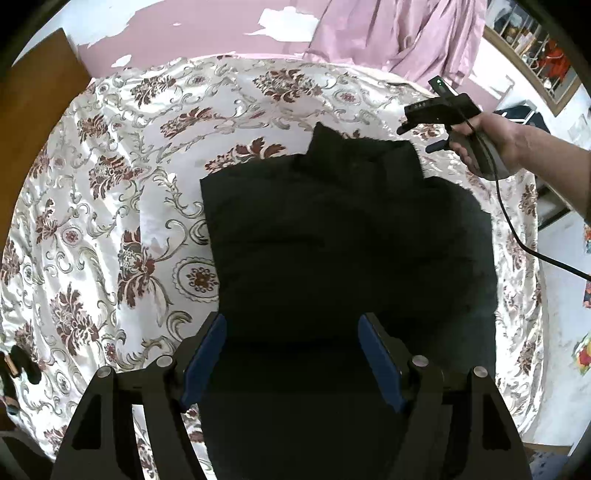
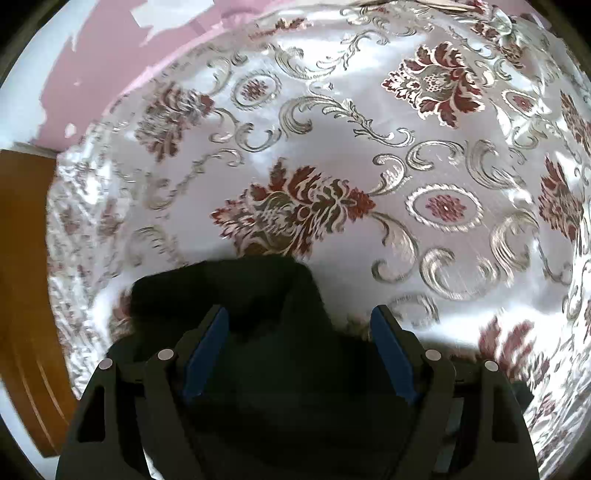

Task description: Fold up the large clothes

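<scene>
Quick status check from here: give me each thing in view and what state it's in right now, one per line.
Black garment: partly folded into a blocky shape, lying flat on the bedspread.
Floral bedspread: spread out, lightly wrinkled.
Left gripper: open, above the garment's near edge, holding nothing.
Right gripper: open, over the garment's far end, holding nothing.
Pink curtain: hanging, bunched.

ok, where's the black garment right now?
The black garment lies on the floral bedspread, centre-right in the left wrist view, below the open left gripper.
</scene>
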### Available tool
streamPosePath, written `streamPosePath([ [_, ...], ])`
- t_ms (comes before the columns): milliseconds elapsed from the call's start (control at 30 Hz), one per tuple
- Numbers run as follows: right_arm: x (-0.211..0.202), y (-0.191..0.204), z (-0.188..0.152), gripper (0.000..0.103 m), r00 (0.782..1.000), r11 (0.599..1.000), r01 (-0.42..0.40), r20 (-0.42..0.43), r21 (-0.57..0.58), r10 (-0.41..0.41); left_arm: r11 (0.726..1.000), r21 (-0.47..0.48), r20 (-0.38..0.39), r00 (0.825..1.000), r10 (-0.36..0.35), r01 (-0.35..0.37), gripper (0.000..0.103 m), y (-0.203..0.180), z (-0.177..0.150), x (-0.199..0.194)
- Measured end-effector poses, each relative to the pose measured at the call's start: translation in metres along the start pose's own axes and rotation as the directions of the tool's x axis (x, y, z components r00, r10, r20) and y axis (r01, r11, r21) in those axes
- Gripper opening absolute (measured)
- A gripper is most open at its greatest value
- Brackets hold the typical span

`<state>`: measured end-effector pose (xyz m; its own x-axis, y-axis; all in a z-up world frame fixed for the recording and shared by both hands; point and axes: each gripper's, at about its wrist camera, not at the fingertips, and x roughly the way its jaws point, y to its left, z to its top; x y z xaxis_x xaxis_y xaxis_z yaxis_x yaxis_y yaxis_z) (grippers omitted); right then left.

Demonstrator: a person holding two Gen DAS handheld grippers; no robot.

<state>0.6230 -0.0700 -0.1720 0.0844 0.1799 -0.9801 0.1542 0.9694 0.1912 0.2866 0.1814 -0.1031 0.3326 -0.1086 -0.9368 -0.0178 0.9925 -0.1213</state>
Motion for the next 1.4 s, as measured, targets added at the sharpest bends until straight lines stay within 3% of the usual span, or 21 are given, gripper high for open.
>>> streamPosePath([
  [100, 0.024, 0.008, 0.007, 0.074, 0.997, 0.997, 0.057, -0.047, -0.053, -0.060, 1.000, -0.022, -0.002, 1.000, -0.001, 0.001, 0.072, 0.008, 0.015, 0.013],
  [167, 0.032, 0.008, 0.006, 0.061, 0.995, 0.993, 0.075, -0.058, -0.086, -0.080, 1.000, -0.026, 0.010, 1.000, -0.009, 0.009, 0.072, 0.008, 0.031, 0.022],
  [233, 0.032, 0.006, 0.004, 0.009, 0.996, 0.990, 0.057, -0.057, -0.127, -0.065, 0.999, -0.033, 0.023, 0.999, -0.024, 0.025, 0.072, 0.005, 0.052, 0.033],
  [400, -0.019, 0.001, -0.037, 0.008, 0.993, 0.973, -0.093, 0.048, -0.211, 0.106, 0.993, -0.080, 0.060, 0.995, -0.083, 0.088, 0.072, -0.010, 0.112, 0.061],
  [500, -0.052, -0.003, -0.081, 0.008, 0.983, 0.960, -0.118, 0.105, -0.256, 0.149, 0.989, -0.102, 0.087, 0.991, -0.103, 0.111, 0.072, -0.019, 0.146, 0.074],
  [633, -0.077, -0.015, -0.127, 0.008, 0.973, 0.950, -0.120, 0.154, -0.288, 0.170, 0.994, -0.079, 0.082, 0.994, -0.075, 0.081, 0.072, -0.033, 0.176, 0.090],
  [800, -0.089, -0.024, -0.150, 0.008, 0.966, 0.943, -0.123, 0.182, -0.309, 0.185, 1.000, 0.012, 0.018, 0.999, 0.027, -0.027, 0.072, -0.050, 0.193, 0.121],
  [900, -0.092, -0.030, -0.162, 0.008, 0.961, 0.945, -0.146, 0.184, -0.294, 0.206, 0.999, 0.035, 0.011, 0.999, 0.036, -0.037, 0.072, -0.054, 0.195, 0.130],
  [933, -0.094, -0.030, -0.165, 0.008, 0.960, 0.943, -0.149, 0.185, -0.299, 0.210, 0.999, 0.033, 0.016, 0.999, 0.029, -0.029, 0.055, -0.055, 0.195, 0.129],
  [967, -0.096, -0.031, -0.168, 0.008, 0.960, 0.941, -0.145, 0.188, -0.305, 0.209, 0.999, 0.033, 0.035, 0.999, 0.008, -0.009, 0.038, -0.055, 0.193, 0.126],
  [1000, -0.099, -0.031, -0.173, 0.007, 0.959, 0.939, -0.141, 0.192, -0.312, 0.208, 0.999, 0.036, 0.035, 0.999, -0.019, 0.018, 0.014, -0.056, 0.191, 0.123],
  [1133, -0.112, -0.044, -0.186, 0.007, 0.951, 0.942, -0.138, 0.224, -0.304, 0.211, 0.992, 0.074, 0.163, 0.980, -0.115, 0.104, 0.008, -0.070, 0.159, 0.074],
  [1233, -0.134, -0.058, -0.204, 0.007, 0.929, 0.943, -0.131, 0.294, -0.308, 0.225, 0.988, 0.103, 0.253, 0.957, -0.139, 0.117, 0.007, -0.078, 0.122, 0.037],
  [1333, -0.145, -0.067, -0.235, 0.007, 0.912, 0.937, -0.118, 0.338, -0.330, 0.234, 0.987, 0.152, 0.306, 0.947, -0.096, 0.052, 0.007, -0.084, 0.063, 0.026],
  [1400, -0.141, -0.071, -0.257, 0.007, 0.908, 0.933, -0.118, 0.344, -0.340, 0.240, 0.980, 0.196, 0.298, 0.954, -0.038, -0.022, 0.007, -0.086, 0.035, 0.043],
])
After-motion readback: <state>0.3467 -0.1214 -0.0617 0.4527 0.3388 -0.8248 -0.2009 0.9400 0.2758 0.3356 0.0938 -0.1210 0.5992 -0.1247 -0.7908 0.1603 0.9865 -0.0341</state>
